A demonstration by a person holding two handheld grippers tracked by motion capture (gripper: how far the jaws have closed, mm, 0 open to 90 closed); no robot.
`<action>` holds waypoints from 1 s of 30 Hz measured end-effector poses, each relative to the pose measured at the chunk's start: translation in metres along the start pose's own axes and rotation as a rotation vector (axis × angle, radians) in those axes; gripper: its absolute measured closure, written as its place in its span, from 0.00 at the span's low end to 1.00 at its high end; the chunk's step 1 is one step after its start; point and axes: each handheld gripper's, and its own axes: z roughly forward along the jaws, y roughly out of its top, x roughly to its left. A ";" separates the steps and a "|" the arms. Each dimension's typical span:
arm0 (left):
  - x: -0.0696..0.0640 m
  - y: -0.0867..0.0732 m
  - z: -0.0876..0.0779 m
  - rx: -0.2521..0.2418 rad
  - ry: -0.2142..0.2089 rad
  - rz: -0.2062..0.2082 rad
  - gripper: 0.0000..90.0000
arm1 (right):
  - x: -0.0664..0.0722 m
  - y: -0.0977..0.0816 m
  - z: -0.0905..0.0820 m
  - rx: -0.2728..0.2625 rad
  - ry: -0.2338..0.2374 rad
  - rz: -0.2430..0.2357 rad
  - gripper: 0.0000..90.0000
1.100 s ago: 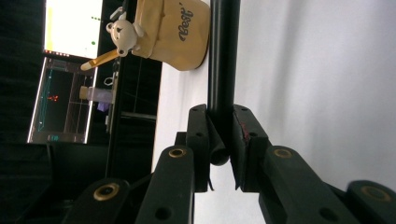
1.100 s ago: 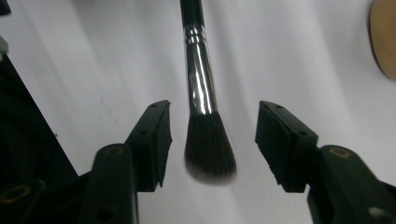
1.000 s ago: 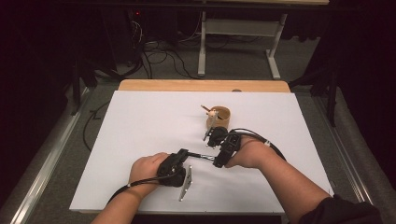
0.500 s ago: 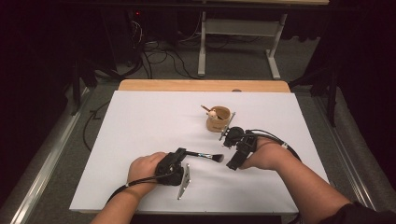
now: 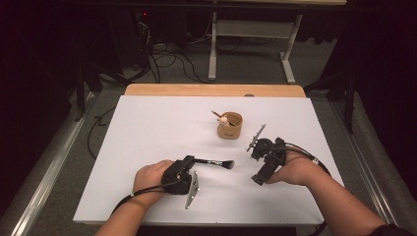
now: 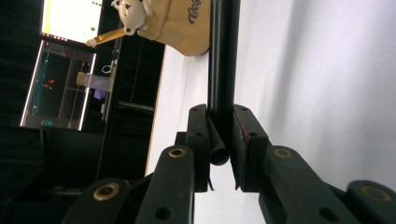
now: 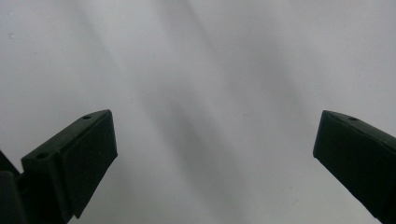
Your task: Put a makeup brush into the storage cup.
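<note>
The makeup brush (image 5: 212,162) is clamped in the left claw (image 5: 189,161); the right claw (image 5: 257,164), just opened, is empty. Next, placement in the cup (image 5: 230,126) at one o'clock seems due.

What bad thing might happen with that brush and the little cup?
The left gripper pinches the brush only at the handle's end, so it might tilt or slip out. Swinging it toward the cup might tip that, since it is small with a stick inside. The right gripper, open, holds nothing to steady it.
</note>
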 end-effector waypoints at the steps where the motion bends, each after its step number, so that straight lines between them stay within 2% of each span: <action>1: 0.000 0.000 0.000 0.002 -0.002 -0.002 0.88 | -0.001 -0.002 0.001 -0.009 0.000 -0.002 0.01; 2: 0.000 0.000 0.000 0.002 -0.001 -0.004 0.88 | -0.002 -0.005 0.003 -0.016 0.002 0.012 0.01; 6: 0.000 0.000 0.001 -0.005 -0.005 -0.014 0.88 | -0.004 -0.011 0.008 -0.031 0.005 0.020 0.01; 8: 0.000 0.000 0.002 -0.010 -0.001 -0.029 0.88 | -0.003 -0.014 0.010 -0.041 0.003 0.016 0.01; 9: 0.000 0.000 0.001 0.001 -0.001 -0.019 0.88 | -0.003 -0.014 0.010 -0.044 0.002 0.012 0.01; 16: 0.003 -0.002 0.000 -0.008 0.000 -0.042 0.88 | -0.003 -0.017 0.017 -0.081 0.003 0.008 0.01; 21: 0.006 -0.006 0.000 -0.006 -0.009 -0.088 0.88 | -0.004 -0.020 0.019 -0.145 -0.012 0.044 0.01; 26: 0.007 -0.007 -0.002 -0.012 -0.011 -0.112 0.88 | -0.004 -0.024 0.022 -0.212 -0.035 0.077 0.01; 29: 0.007 -0.007 -0.001 -0.008 -0.015 -0.114 0.88 | -0.006 -0.028 0.022 -0.248 -0.054 0.089 0.01; 30: 0.007 -0.007 -0.001 -0.008 -0.016 -0.115 0.88 | -0.007 -0.030 0.023 -0.267 -0.051 0.105 0.01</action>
